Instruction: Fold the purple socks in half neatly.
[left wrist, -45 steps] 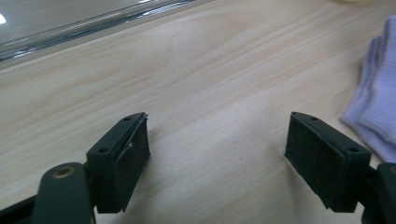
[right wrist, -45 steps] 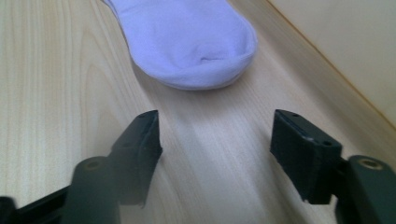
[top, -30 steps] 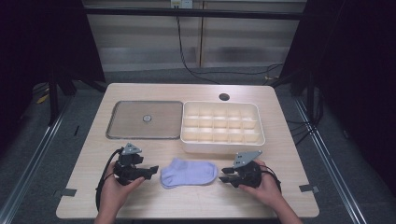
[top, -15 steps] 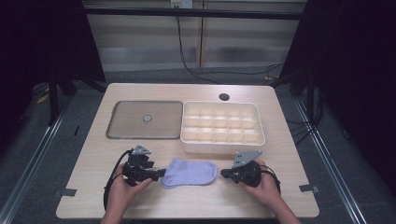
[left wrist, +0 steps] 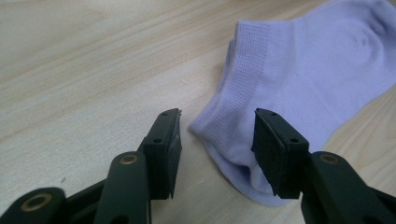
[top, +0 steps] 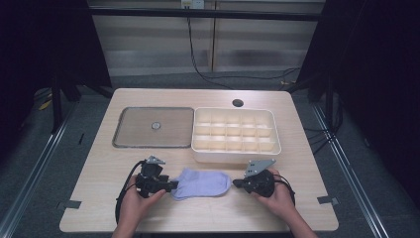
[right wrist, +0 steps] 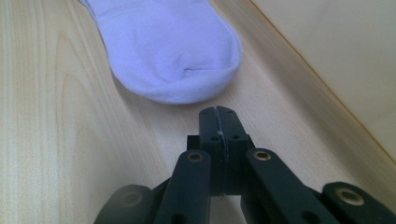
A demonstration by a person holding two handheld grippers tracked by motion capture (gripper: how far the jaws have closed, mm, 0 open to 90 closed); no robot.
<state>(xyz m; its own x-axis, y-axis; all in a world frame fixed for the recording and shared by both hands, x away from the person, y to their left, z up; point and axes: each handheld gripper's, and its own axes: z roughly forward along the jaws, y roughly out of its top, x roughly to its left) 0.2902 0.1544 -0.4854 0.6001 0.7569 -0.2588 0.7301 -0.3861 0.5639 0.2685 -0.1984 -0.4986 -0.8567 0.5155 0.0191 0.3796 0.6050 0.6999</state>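
A pale lilac ankle sock (top: 203,183) lies flat on the wooden table near its front edge. My left gripper (top: 171,187) is at the sock's cuff end. In the left gripper view its jaws (left wrist: 217,126) stand apart on either side of the cuff corner of the sock (left wrist: 317,70). They have just been closing, and the pads do not press the cloth. My right gripper (top: 236,183) lies just short of the toe. In the right gripper view it (right wrist: 218,112) is shut on nothing, a small gap from the sock (right wrist: 168,51).
A white box of several small compartments (top: 235,154) stands just behind the sock, and its wall (right wrist: 336,46) runs close along the right gripper. A flat grey tray (top: 133,134) lies to its left. A round hole (top: 237,103) is in the tabletop at the back.
My left gripper has slid right up to the sock's cuff and its jaws have narrowed around the corner. The right gripper's jaws have shut on nothing, with the hand still.
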